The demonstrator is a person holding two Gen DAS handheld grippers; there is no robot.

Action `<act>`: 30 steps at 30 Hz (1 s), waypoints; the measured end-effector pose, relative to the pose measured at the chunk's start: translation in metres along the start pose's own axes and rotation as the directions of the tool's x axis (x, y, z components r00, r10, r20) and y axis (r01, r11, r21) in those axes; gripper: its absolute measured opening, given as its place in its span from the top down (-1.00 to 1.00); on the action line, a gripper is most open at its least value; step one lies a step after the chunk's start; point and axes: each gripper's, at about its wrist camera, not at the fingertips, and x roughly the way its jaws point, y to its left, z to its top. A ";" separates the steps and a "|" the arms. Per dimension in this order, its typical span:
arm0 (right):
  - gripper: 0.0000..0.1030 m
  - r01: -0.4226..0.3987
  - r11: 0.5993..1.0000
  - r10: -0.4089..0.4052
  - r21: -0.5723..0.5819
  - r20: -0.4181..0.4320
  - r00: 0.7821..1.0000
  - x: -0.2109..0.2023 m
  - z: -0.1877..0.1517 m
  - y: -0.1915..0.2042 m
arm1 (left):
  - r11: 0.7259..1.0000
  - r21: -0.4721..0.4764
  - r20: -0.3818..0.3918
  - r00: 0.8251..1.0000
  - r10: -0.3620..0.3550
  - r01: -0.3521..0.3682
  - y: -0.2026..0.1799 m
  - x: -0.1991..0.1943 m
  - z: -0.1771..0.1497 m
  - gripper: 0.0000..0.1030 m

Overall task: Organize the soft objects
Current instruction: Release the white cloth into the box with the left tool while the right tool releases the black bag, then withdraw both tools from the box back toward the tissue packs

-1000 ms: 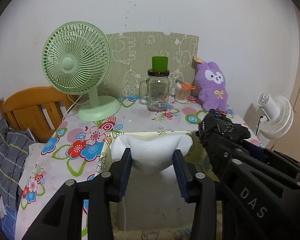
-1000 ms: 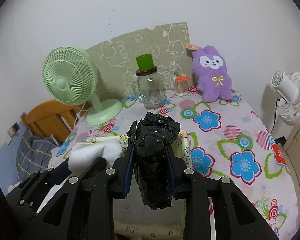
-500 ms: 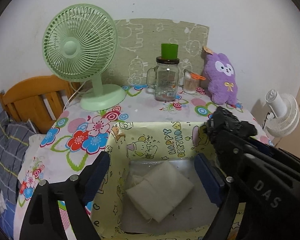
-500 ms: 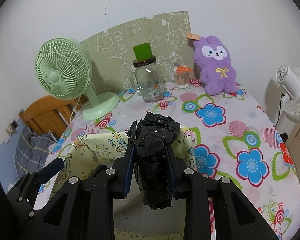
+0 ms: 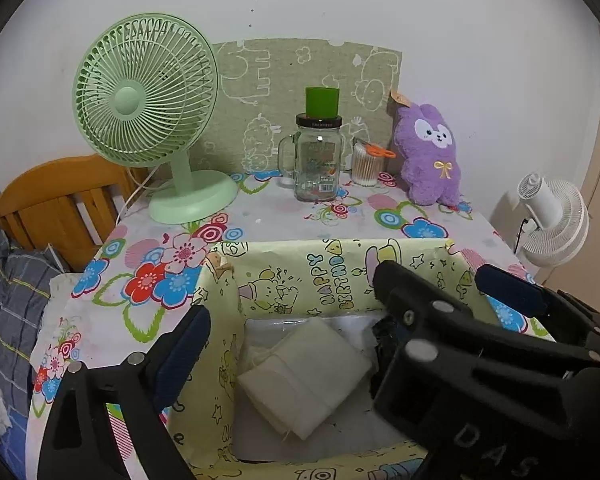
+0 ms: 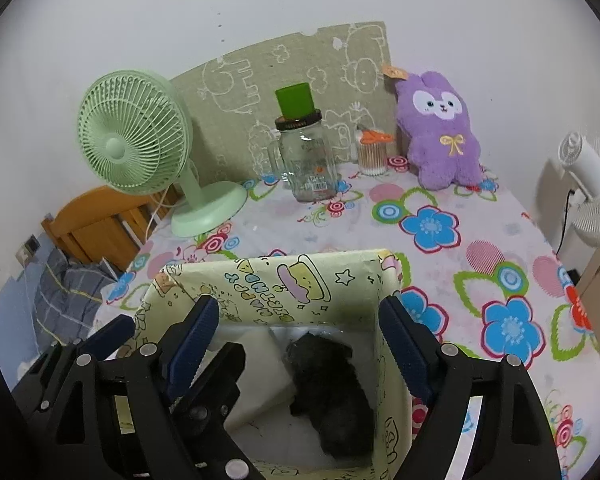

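A yellow cartoon-print box stands at the table's near edge. A folded white cloth lies on its floor, and a black crumpled bundle lies beside it on the right. My left gripper is open and empty above the box; its right finger is hidden behind the right gripper's body. My right gripper is open and empty, its jaws spread over the black bundle. A purple plush bunny leans on the back wall.
A green desk fan stands at the back left. A glass jar with a green cup on its lid and a cotton-swab holder stand mid-back. A wooden chair is left, a white fan right.
My left gripper opened and dropped the white cloth into the box. Then my right gripper opened and the black bundle fell in beside it. Both grippers have lowered toward the box.
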 end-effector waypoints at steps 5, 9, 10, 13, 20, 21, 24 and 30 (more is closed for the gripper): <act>-0.89 0.003 1.000 -0.003 -0.010 0.023 1.000 -0.010 0.001 0.003 | 1.000 0.001 0.017 1.000 -0.001 0.001 -0.001 -0.008 0.001 -0.96; -0.97 0.025 0.999 -0.024 -0.022 0.036 0.999 -0.021 0.002 0.005 | 1.000 -0.001 0.030 1.000 -0.004 0.004 -0.002 -0.018 0.002 -0.96; -0.97 0.028 0.999 -0.027 -0.025 0.042 0.999 -0.024 0.002 0.006 | 1.000 0.000 0.034 0.999 -0.005 0.005 -0.002 -0.020 0.002 -0.96; -0.97 0.032 0.999 -0.030 -0.030 0.058 0.998 -0.034 0.001 0.007 | 1.000 0.000 0.048 0.999 -0.002 0.002 -0.003 -0.028 0.001 -0.97; -0.97 0.027 0.999 -0.023 -0.044 0.095 0.995 -0.059 -0.004 0.012 | 1.000 -0.011 0.076 0.997 0.000 0.001 -0.003 -0.050 -0.002 -0.97; -0.97 0.026 0.999 -0.021 -0.048 0.101 0.995 -0.064 -0.005 0.013 | 1.000 -0.011 0.081 0.997 0.001 0.000 -0.004 -0.054 -0.003 -0.97; -0.97 0.025 0.998 -0.019 -0.056 0.113 0.993 -0.074 -0.007 0.015 | 1.000 -0.009 0.092 0.996 0.000 0.000 -0.006 -0.063 -0.006 -0.97; -0.97 0.025 0.998 -0.016 -0.064 0.133 0.991 -0.093 -0.016 0.017 | 1.000 -0.007 0.110 0.994 -0.005 0.006 -0.008 -0.080 -0.013 -0.97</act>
